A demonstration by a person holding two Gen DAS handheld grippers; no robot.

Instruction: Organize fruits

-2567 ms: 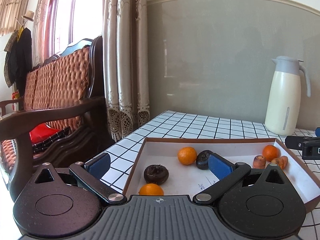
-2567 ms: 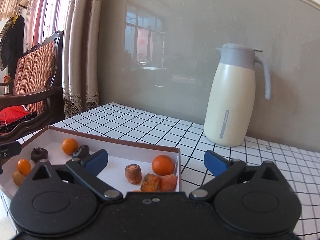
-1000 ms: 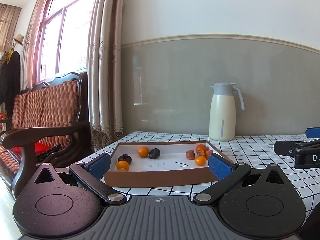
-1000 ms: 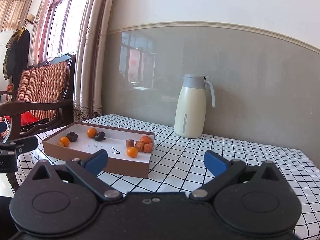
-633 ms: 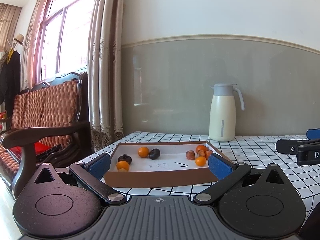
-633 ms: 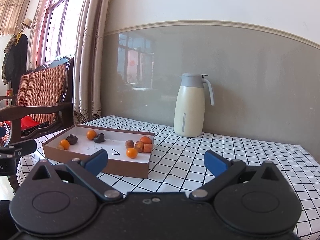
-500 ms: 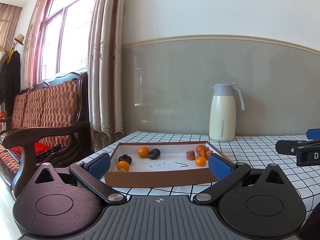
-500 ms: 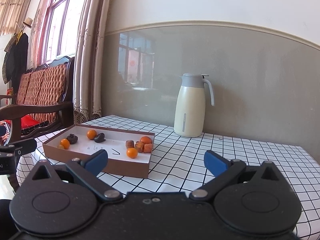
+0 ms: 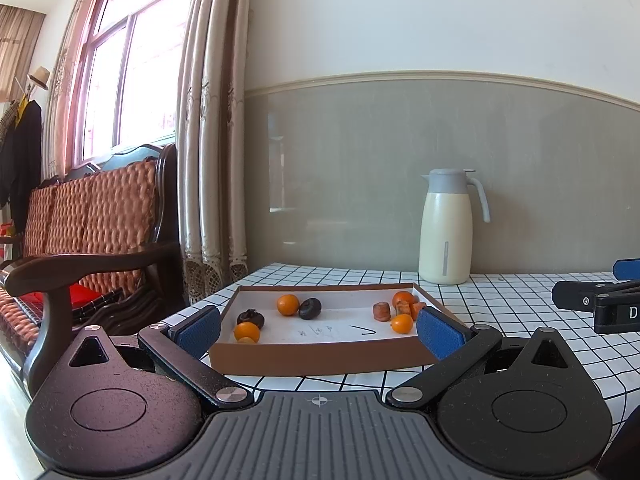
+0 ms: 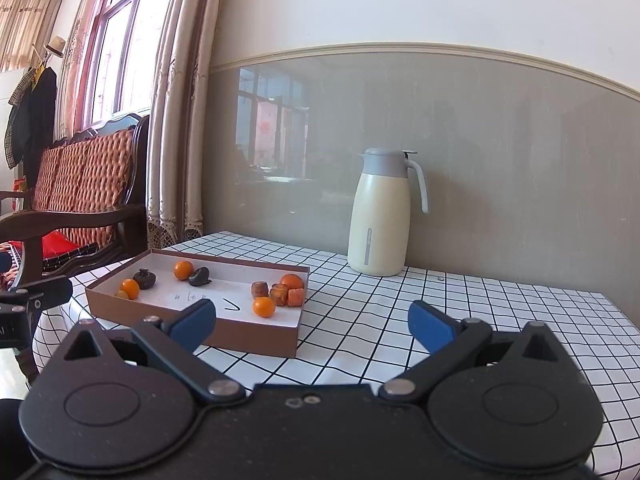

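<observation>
The left gripper [image 9: 319, 330] and the right gripper [image 10: 311, 321] both hang with jaws spread wide and nothing between them, held back off the table's near edge, probably for an overview. The fruits sit ahead in a shallow box [image 9: 320, 356] near the table's left edge: oranges [image 9: 288, 305] and dark fruits [image 9: 310, 308] toward its left end, reddish pieces [image 9: 382, 311] at its right end.

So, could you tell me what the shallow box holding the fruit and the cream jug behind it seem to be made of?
The shallow box looks like cardboard: matte brown outer walls, thin edges, and a white papery inside with pen marks. The cream jug has a smooth, faintly glossy body, probably painted metal or plastic; its grey lid and handle look like matte plastic. The pictures alone cannot settle which.
</observation>
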